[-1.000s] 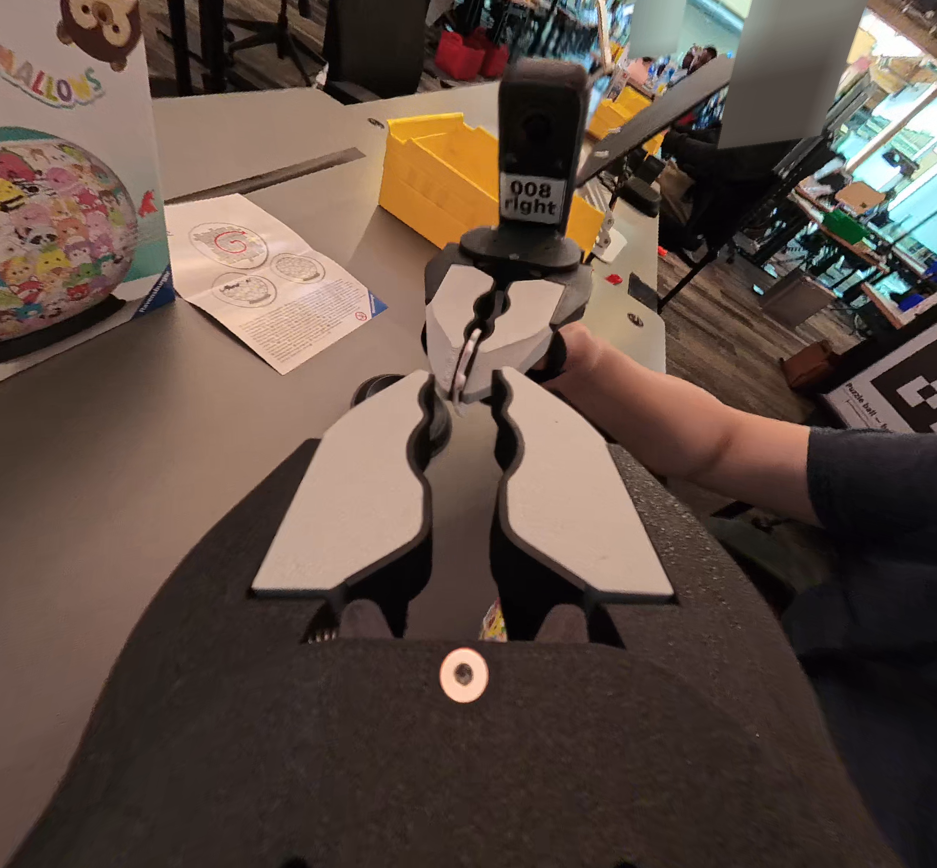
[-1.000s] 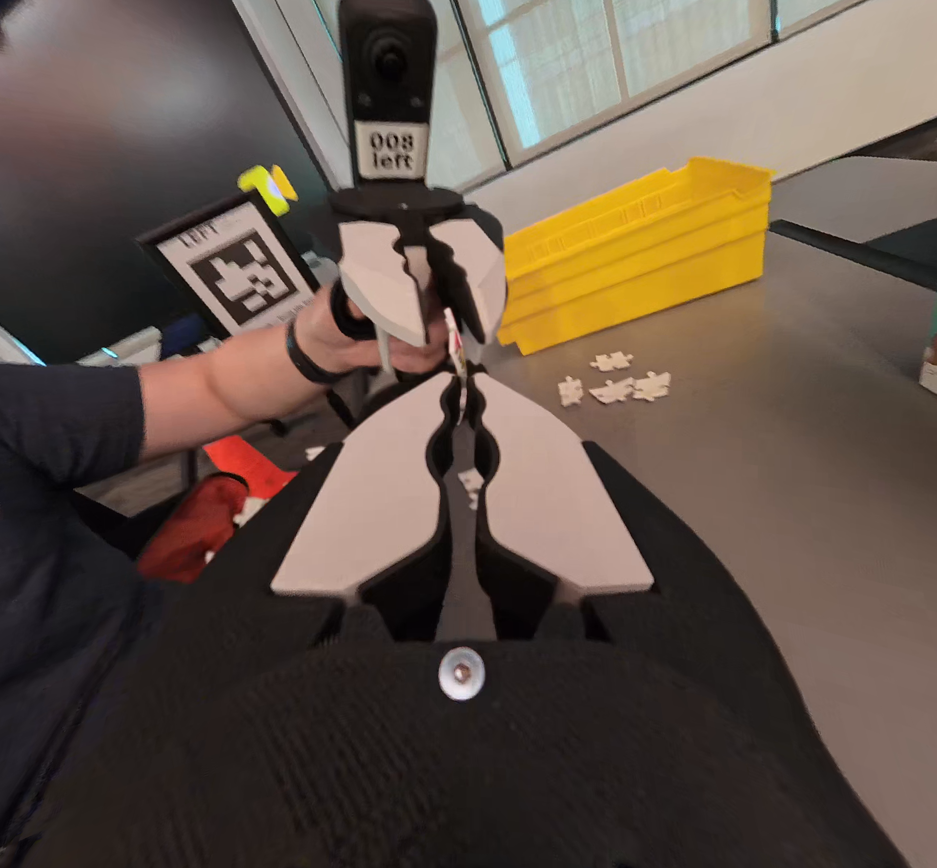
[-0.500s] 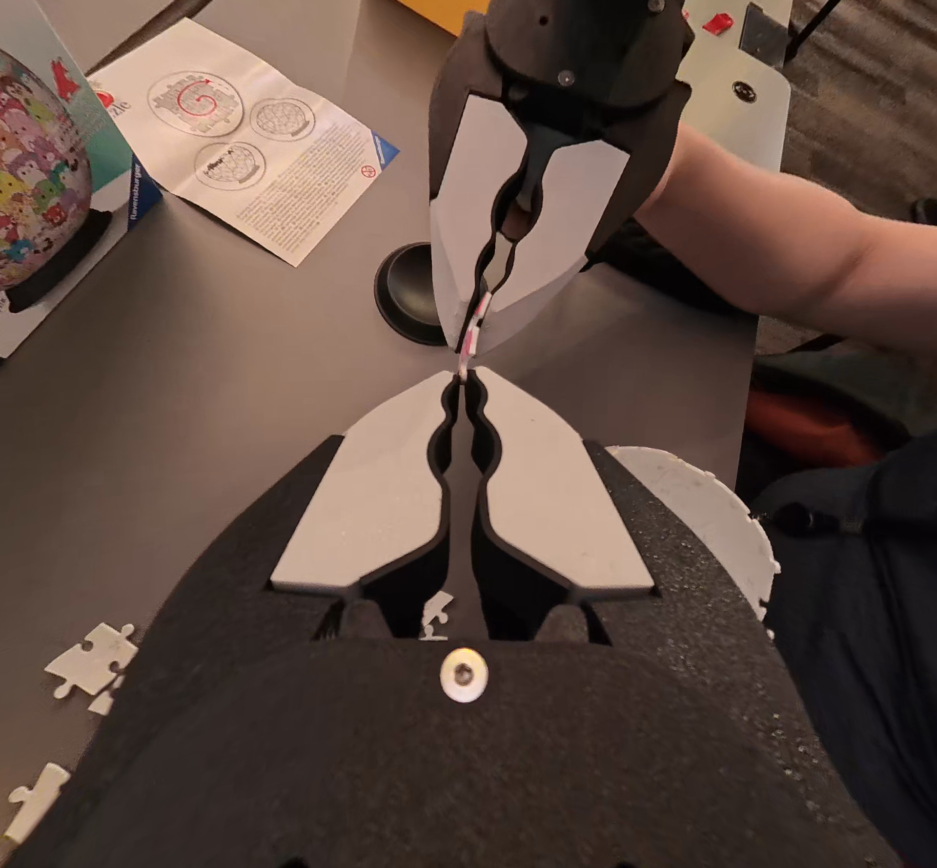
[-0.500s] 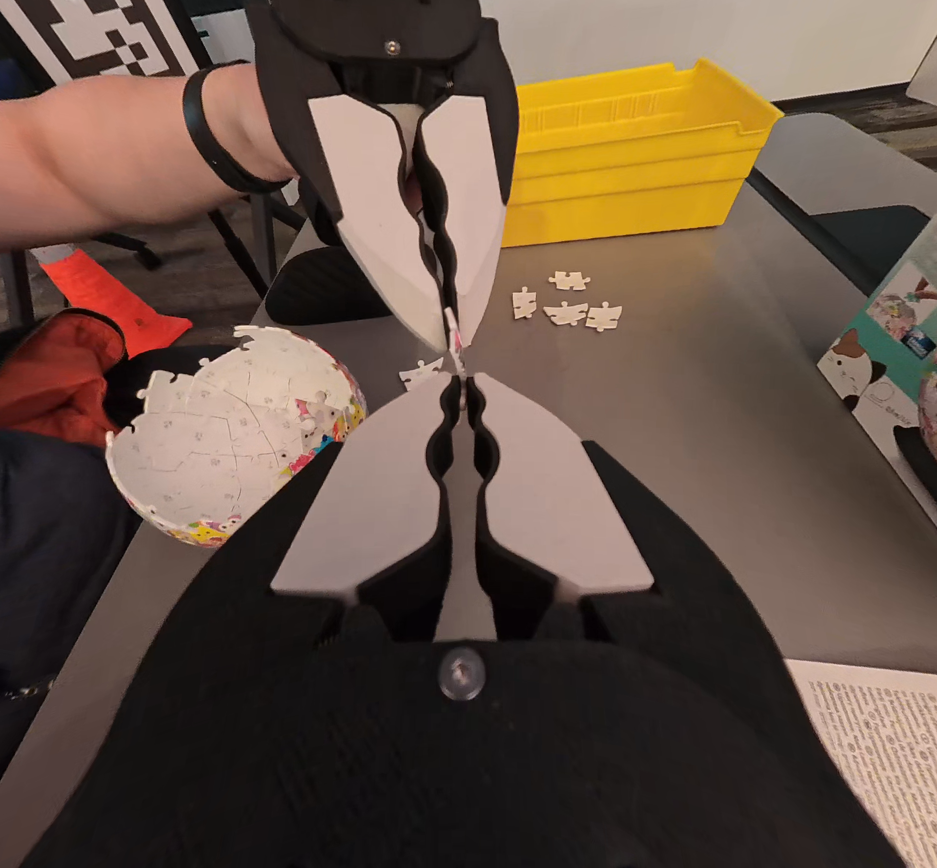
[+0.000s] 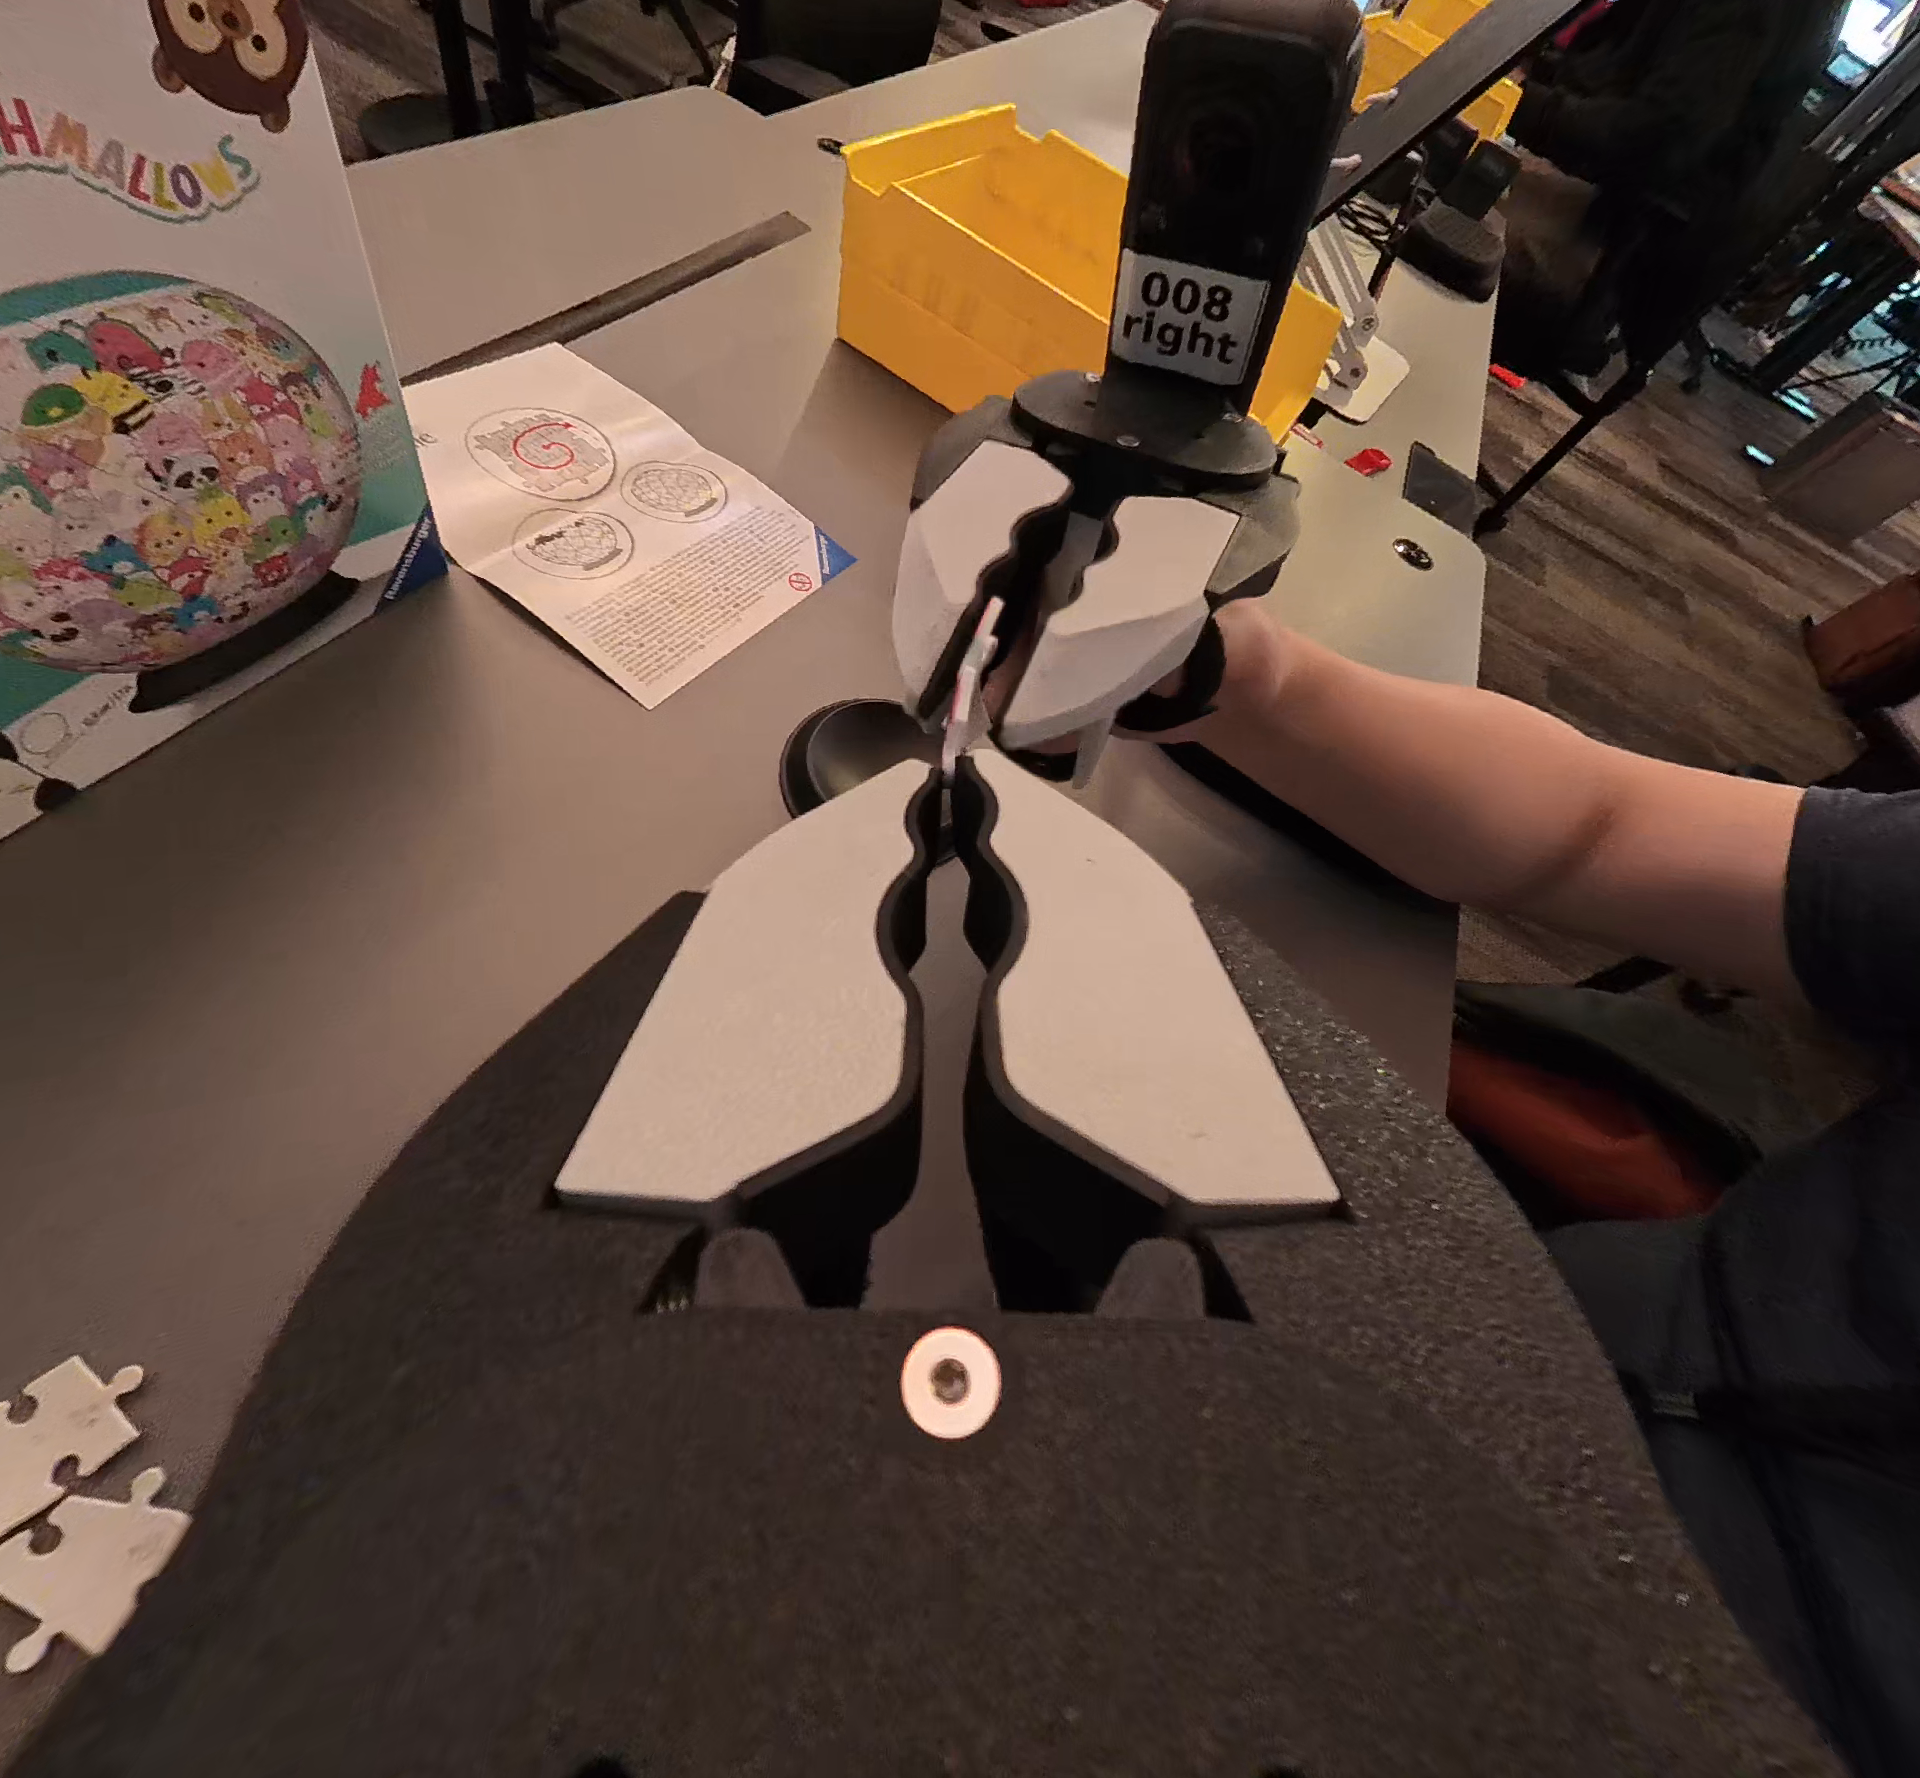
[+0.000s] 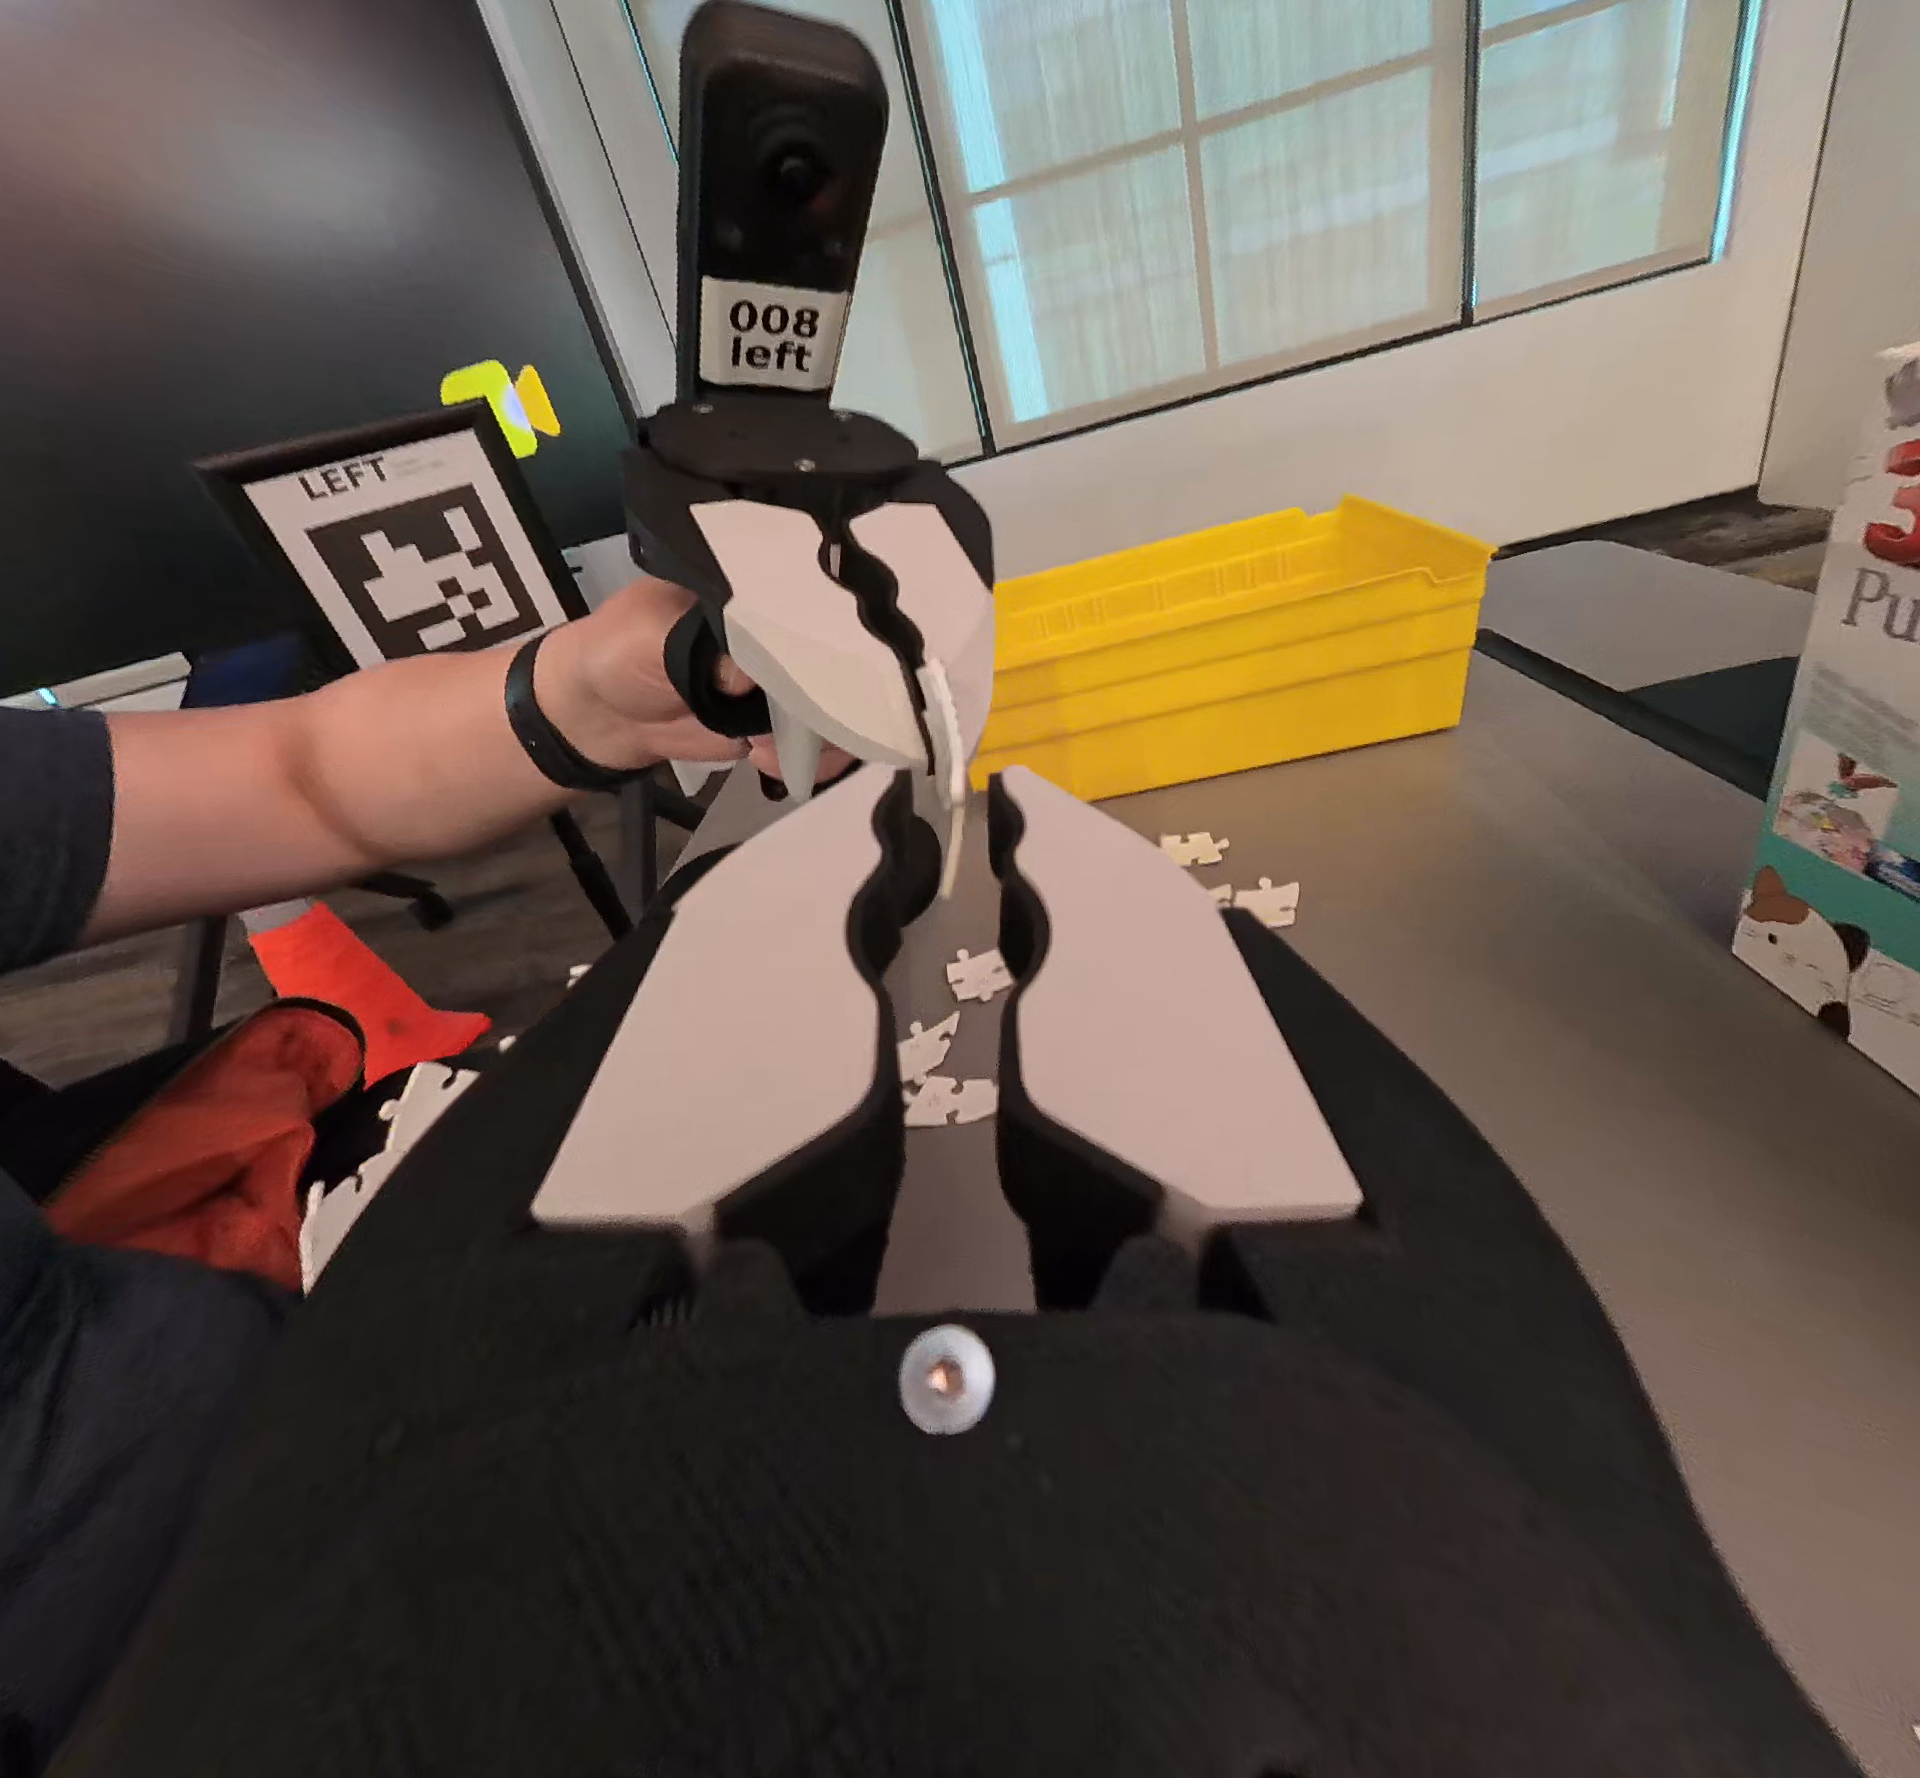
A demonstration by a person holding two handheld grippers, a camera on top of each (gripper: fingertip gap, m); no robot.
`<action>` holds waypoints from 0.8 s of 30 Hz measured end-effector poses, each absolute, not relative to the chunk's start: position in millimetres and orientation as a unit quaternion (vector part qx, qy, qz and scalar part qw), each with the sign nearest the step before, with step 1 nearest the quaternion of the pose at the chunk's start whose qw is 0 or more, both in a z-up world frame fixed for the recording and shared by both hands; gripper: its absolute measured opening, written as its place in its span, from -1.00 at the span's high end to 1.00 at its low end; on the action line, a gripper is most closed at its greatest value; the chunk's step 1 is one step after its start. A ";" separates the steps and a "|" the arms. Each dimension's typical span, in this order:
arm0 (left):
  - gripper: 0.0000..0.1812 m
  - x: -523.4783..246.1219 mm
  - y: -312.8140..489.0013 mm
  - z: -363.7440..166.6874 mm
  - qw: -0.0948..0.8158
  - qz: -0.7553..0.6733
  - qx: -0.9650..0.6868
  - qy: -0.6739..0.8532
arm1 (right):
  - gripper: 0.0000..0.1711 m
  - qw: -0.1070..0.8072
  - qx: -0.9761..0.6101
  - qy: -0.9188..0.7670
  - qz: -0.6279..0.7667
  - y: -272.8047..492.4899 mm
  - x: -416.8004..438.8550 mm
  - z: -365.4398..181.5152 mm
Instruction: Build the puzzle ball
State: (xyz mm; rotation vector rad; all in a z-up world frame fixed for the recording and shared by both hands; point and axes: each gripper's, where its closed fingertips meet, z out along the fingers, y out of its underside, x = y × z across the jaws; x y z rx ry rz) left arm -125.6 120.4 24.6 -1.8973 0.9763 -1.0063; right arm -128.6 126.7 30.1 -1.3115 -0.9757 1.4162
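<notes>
A small puzzle piece, white on its back, is held edge-on in the air between the two grippers. My left gripper is shut on its lower end. In the right wrist view the left gripper grips the piece, which hangs down into the gap of my right gripper. The right gripper's jaws stand apart and do not touch the piece. In the left wrist view the right gripper faces mine, tip to tip. A partly built ball shell peeks out at lower left. A black ball stand sits on the table below.
A yellow bin stands at the table's far side, also in the right wrist view. The puzzle box and a leaflet are at the left. Loose pieces lie on the grey table, more at lower left. The tips of both grippers are at nearly the same place.
Both grippers have tilted up from pointing down at the table to roughly level. The right gripper has opened and let go of the piece. The left gripper still holds it.
</notes>
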 end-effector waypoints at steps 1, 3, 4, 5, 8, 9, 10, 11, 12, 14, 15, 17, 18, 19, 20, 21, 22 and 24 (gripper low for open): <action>0.98 -125.7 120.0 23.8 0.382 -0.393 -0.744 0.382 | 0.85 0.474 -0.532 -0.393 0.581 127.2 -127.3 32.1; 0.98 -125.8 118.7 22.5 0.381 -0.395 -0.744 0.381 | 0.89 0.476 -0.527 -0.384 0.590 127.7 -124.8 35.7; 0.98 -125.8 118.1 22.4 0.381 -0.398 -0.743 0.379 | 0.91 0.472 -0.525 -0.383 0.595 127.0 -124.1 36.5; 0.98 -125.7 117.5 22.1 0.379 -0.401 -0.743 0.377 | 0.91 0.466 -0.527 -0.385 0.597 126.5 -124.4 35.6; 0.98 -126.1 117.4 20.0 0.378 -0.400 -0.746 0.375 | 0.89 0.459 -0.535 -0.395 0.589 126.8 -126.0 30.8; 0.98 -126.3 117.6 19.5 0.379 -0.399 -0.746 0.374 | 0.89 0.458 -0.536 -0.397 0.587 126.6 -126.5 29.9; 0.98 -126.2 116.9 19.1 0.379 -0.400 -0.746 0.374 | 0.90 0.453 -0.537 -0.400 0.588 125.5 -127.3 28.9; 0.98 -126.0 116.2 18.6 0.377 -0.402 -0.746 0.374 | 0.95 0.445 -0.537 -0.406 0.590 123.3 -128.3 27.4; 0.98 -125.7 115.7 18.1 0.377 -0.403 -0.746 0.374 | 0.95 0.439 -0.540 -0.410 0.590 122.3 -129.6 25.4; 0.98 -125.6 114.8 15.7 0.374 -0.399 -0.747 0.378 | 0.97 0.438 -0.540 -0.415 0.586 121.4 -130.8 23.3; 0.98 -125.8 114.6 15.4 0.374 -0.399 -0.747 0.378 | 0.97 0.440 -0.541 -0.417 0.583 121.4 -131.1 23.0; 0.98 -126.0 112.7 14.4 0.365 -0.407 -0.748 0.377 | 0.97 0.433 -0.544 -0.426 0.579 119.4 -131.4 22.0; 0.98 -126.6 112.7 13.6 0.363 -0.409 -0.749 0.374 | 0.97 0.430 -0.548 -0.428 0.576 119.1 -131.8 21.1; 0.95 -127.7 112.7 12.3 0.362 -0.406 -0.752 0.372 | 0.97 0.428 -0.552 -0.427 0.574 119.5 -132.4 19.9; 0.81 -129.6 112.2 10.8 0.360 -0.402 -0.756 0.370 | 0.97 0.425 -0.559 -0.425 0.571 121.0 -132.9 17.4; 0.68 -133.0 111.4 9.7 0.358 -0.396 -0.762 0.368 | 0.97 0.421 -0.566 -0.424 0.568 122.5 -133.0 14.2; 0.59 -137.6 109.7 9.3 0.359 -0.389 -0.766 0.365 | 0.97 0.416 -0.570 -0.425 0.568 123.2 -132.9 10.8; 0.52 -147.6 98.0 11.7 0.357 -0.390 -0.766 0.365 | 0.97 0.401 -0.573 -0.426 0.575 122.8 -132.3 7.0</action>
